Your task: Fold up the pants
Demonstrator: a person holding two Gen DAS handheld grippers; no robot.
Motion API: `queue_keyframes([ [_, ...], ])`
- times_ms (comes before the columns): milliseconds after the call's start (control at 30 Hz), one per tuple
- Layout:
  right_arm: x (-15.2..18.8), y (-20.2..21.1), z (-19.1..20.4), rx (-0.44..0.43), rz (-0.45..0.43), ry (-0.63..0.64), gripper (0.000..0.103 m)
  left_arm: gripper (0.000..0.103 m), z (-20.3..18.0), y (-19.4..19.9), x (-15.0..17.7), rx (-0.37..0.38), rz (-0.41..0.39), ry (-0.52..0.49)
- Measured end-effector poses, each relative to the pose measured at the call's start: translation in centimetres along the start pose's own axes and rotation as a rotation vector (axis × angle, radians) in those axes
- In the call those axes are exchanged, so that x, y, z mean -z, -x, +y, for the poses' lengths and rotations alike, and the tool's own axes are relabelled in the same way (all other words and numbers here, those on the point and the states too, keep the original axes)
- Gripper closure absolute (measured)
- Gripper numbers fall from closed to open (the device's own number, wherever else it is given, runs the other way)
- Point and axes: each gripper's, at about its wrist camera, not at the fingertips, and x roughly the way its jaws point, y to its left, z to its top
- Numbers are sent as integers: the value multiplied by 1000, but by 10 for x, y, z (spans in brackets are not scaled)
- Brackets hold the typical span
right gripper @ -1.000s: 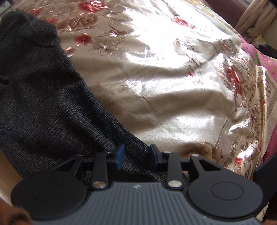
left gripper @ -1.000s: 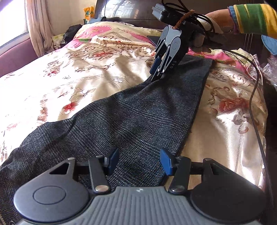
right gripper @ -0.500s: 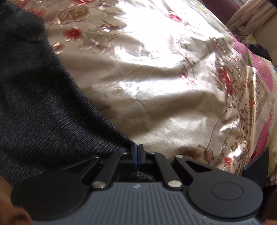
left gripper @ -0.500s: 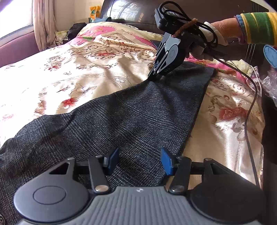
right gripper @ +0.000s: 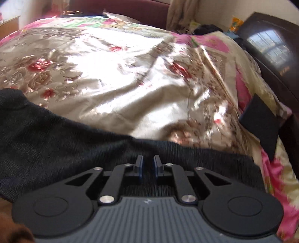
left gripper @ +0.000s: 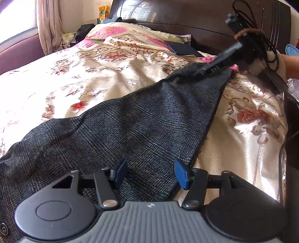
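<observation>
Pants (left gripper: pixel 149 121) stretched lengthwise across the flowered bed cover (left gripper: pixel 84 78), waist end near the left wrist camera, hem end far off toward the headboard (left gripper: pixel 186 16). Single dark layer, mostly flat, with a shallow ripple along the left edge.

Left gripper (left gripper: pixel 150 172) poised over the near end, jaws wide apart with cloth under the gap and nothing pinched. Right gripper (left gripper: pixel 200 72) down at the far hem, carried by a gloved hand (left gripper: pixel 276 63). From its own camera, jaws a narrow slit apart, having just been opening from a full close. Dark cloth in and under that slit, humped slightly toward the tips. Impossible to tell through the blur whether the pads truly press on it.

Likely step: taking the hem to bring it over toward the waist.

To do it well:
- Close firmly on the hem first, catching every layer rather than only the top one.
- Pin or pinch the waist end with the left jaws before any pull; satin probably slippery, so expect the whole garment to slide otherwise.
- Lift only enough to clear the cloth below, then carry straight along the leg line.
- Lay hem onto waistband with side edges matched, and release only once flat.
</observation>
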Motion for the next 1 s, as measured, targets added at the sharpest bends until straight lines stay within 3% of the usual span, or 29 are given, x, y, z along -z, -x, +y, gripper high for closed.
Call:
queue_keyframes([
  [100, 46, -3, -32, 121, 72, -205, 94, 31, -1, 7, 4, -17, 28, 1],
  [167, 69, 12, -64, 169, 18, -415, 93, 30, -4, 11, 6, -31, 48, -13],
  [200, 76, 20, -78, 203, -4, -505, 85, 30, -8, 13, 6, -37, 60, -31],
  [233, 82, 30, -91, 237, -47, -574, 84, 30, -12, 14, 5, -43, 69, -50],
  [300, 85, 43, -105, 251, -143, -584, 86, 30, -25, 15, 2, -56, 79, -108],
  [367, 77, 38, -118, 291, -119, -604, 82, 30, -37, 13, -5, -61, 87, -155],
  [433, 82, 25, -138, 245, -85, -763, 76, 30, -47, 11, -13, -51, 81, -166],
  [567, 101, 7, -157, 174, -124, -955, 69, 30, -66, 8, -26, -32, 71, -195],
  [700, 104, 16, -160, 199, -224, -924, 86, 30, -76, 4, -28, -9, 93, -236],
  [767, 104, 22, -170, 197, -267, -941, 86, 30, -78, 0, -27, -5, 105, -245],
  [867, 104, 17, -186, 179, -262, -988, 82, 30, -79, -5, -25, -1, 118, -237],
  [933, 105, 10, -194, 163, -229, -1013, 70, 30, -81, -7, -24, 7, 120, -234],
  [1000, 110, 4, -200, 126, -237, -1075, 66, 30, -82, -7, -24, 13, 121, -237],
])
